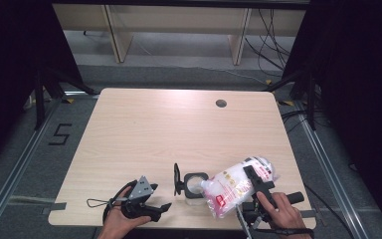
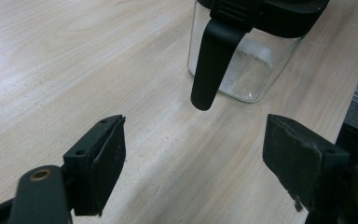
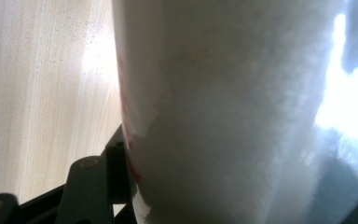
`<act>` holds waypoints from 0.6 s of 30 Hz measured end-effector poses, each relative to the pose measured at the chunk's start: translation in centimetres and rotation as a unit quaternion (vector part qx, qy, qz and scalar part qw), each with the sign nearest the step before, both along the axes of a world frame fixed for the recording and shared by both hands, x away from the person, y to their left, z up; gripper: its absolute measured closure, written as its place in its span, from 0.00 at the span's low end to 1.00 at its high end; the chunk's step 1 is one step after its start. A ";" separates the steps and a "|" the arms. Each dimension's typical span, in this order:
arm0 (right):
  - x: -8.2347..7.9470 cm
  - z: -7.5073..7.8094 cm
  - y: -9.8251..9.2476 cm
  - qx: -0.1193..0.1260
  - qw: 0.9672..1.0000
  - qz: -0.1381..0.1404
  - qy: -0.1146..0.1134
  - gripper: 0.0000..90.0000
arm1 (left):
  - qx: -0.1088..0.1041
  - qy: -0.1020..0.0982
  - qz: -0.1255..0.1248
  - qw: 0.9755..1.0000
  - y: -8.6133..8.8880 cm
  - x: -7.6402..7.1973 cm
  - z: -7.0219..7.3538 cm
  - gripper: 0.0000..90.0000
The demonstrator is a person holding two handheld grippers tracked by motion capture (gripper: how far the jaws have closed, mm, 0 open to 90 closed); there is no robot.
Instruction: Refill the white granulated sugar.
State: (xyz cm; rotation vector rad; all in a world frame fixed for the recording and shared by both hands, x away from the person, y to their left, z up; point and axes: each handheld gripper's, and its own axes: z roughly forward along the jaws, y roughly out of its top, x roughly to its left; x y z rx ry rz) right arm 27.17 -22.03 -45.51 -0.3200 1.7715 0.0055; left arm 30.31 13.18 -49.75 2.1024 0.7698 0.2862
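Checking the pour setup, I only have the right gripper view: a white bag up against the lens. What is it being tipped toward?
Observer: The high view shows the right gripper holding the bag of white granules tilted, its corner over a clear glass jar.
Operator: Jar lid off?
Observer: Flipped open; the black lid stands upright at the jar's left side.
Operator: Anything in the jar yet?
Observer: The left gripper view shows a thin layer of white granules on the jar bottom.
Operator: Left gripper steadying the jar?
Observer: No. The left gripper has its jaws open and empty, short of the jar, resting near the table edge.
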 end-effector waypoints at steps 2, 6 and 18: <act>-0.1 0.0 0.0 -0.004 1.000 -0.008 0.001 0.46 | 0.003 -0.004 -0.004 1.000 0.1 0.0 0.0 0.23; 0.0 0.2 0.2 -0.021 1.000 0.011 -0.010 0.46 | 0.001 0.001 -0.001 1.000 0.0 0.0 0.0 0.23; 0.1 -0.1 0.0 -0.002 1.000 0.013 -0.016 0.46 | -0.011 -0.007 0.000 1.000 -0.1 0.0 -0.1 0.23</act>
